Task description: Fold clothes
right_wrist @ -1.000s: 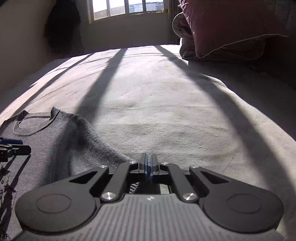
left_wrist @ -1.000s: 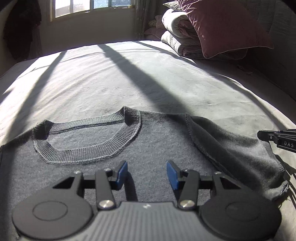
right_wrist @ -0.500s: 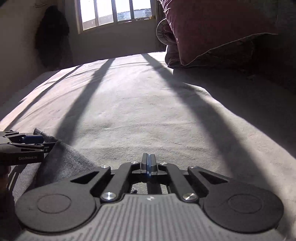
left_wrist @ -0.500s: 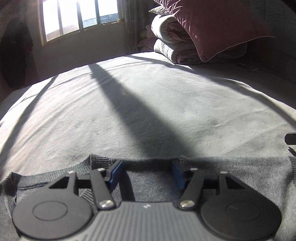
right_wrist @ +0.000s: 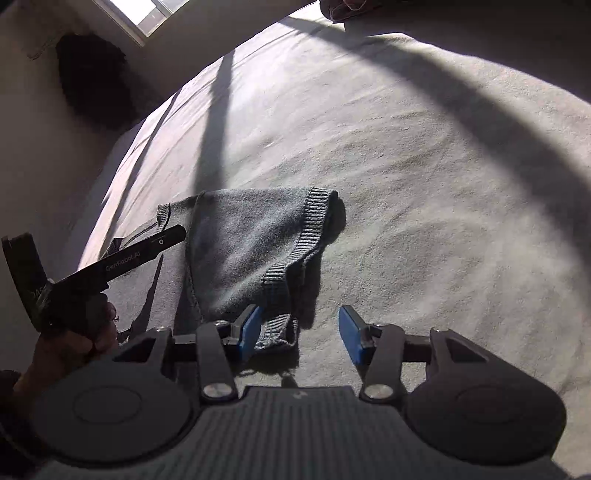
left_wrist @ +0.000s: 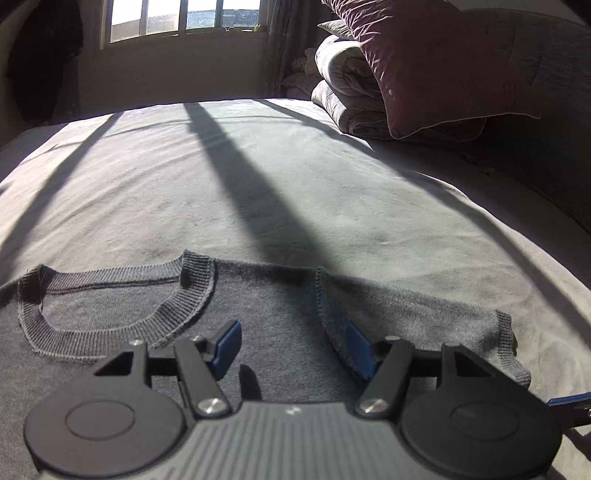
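Note:
A grey knit sweater lies flat on the bed, its ribbed collar at the left. One sleeve is folded over the body, with its ribbed cuff pointing away. My left gripper hovers open over the chest, with nothing pinched between its blue pads. My right gripper is tilted and its jaws are opening. A knit corner lies loose between them, next to the left pad. A hand holds the left gripper at the left of the right wrist view.
The pale bed sheet stretches far beyond the sweater. A maroon pillow and a folded duvet are stacked at the back right. A window is at the far wall, and a dark garment hangs beside it.
My right gripper was shut and is now parted and rolled, with the sleeve lying folded on the sweater. My left gripper opened wider and pulled back, so the collar shows again.

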Demonstrator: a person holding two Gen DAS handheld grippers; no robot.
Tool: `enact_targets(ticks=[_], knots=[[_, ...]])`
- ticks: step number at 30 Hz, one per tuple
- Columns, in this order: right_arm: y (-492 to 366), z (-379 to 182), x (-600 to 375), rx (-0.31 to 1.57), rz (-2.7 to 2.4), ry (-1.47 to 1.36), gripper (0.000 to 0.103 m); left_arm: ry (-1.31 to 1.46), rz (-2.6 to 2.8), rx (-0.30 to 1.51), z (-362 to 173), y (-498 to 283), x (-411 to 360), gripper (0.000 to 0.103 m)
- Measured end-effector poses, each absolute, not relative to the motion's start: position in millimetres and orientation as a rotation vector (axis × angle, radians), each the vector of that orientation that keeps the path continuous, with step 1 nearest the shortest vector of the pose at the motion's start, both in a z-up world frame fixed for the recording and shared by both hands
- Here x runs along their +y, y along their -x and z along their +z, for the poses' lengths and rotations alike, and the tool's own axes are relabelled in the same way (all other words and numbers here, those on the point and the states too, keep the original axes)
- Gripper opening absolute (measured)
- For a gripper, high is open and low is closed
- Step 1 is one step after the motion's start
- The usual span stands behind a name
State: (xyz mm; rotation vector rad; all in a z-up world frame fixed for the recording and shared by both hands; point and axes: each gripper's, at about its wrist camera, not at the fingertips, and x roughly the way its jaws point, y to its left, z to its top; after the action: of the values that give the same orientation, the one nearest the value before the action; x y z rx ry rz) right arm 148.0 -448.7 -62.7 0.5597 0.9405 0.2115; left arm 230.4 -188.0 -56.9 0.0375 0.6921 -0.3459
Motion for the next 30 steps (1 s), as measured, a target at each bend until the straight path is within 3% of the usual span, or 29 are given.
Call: enact_targets(ticks=[2,3,4,7,11,13,15,18,21,23,25,30], knots=[[-149.1,-64.6,-438.0,0.944,0.212,-0.560,0.051,-0.021,-0.350,0.693,-54.9,-221.4,-185.3,0.064],[-149.2,-65.5,-428.6,0.946,0.210,-0.526,0.041,-0.016,-0.351,0.698,-54.5,-218.0,-183.9,0.064],[-149.4,-66.1,-419.8,0.953,0.199,-0.472,0.008,-0.014,-0.352,0.705,-54.6,-215.5,-182.8,0.064],[-145.7,-62.3,-412.9,0.981,0.147,-0.383,0.002,-0.024,-0.355,0.718,-54.8,-209.8,-178.8,0.064],[-144.8,-52.7,-436.0,0.961,0.133,-0.438,0.005,-0.039,-0.347,0.727,-54.1,-208.9,-168.9,0.064],[-142.2,-45.3,-451.8,0.916,0.119,-0.482,0.019,-0.023,-0.354,0.725,-52.5,-208.9,-164.3,0.064],[-140.2,-38.9,-465.9,0.874,0.105,-0.524,0.020,-0.016,-0.370,0.718,-51.5,-207.7,-163.4,0.064],[-143.6,-37.8,-474.0,0.839,0.096,-0.560,0.049,-0.007,-0.410,0.724,-53.3,-204.4,-169.3,0.060],[-149.1,-44.1,-471.9,0.835,0.115,-0.593,0.051,0.015,-0.489,0.738,-58.5,-198.1,-180.3,0.050],[-150.3,-50.0,-473.1,0.826,0.132,-0.646,0.051,0.014,-0.552,0.749,-63.7,-191.7,-191.4,0.032],[-149.5,-54.8,-474.0,0.830,0.140,-0.685,0.051,-0.001,-0.607,0.759,-68.9,-185.2,-204.5,0.023],[-146.6,-59.6,-478.7,0.822,0.138,-0.718,0.051,-0.090,-0.719,0.718,-74.7,-165.7,-233.2,0.019]])
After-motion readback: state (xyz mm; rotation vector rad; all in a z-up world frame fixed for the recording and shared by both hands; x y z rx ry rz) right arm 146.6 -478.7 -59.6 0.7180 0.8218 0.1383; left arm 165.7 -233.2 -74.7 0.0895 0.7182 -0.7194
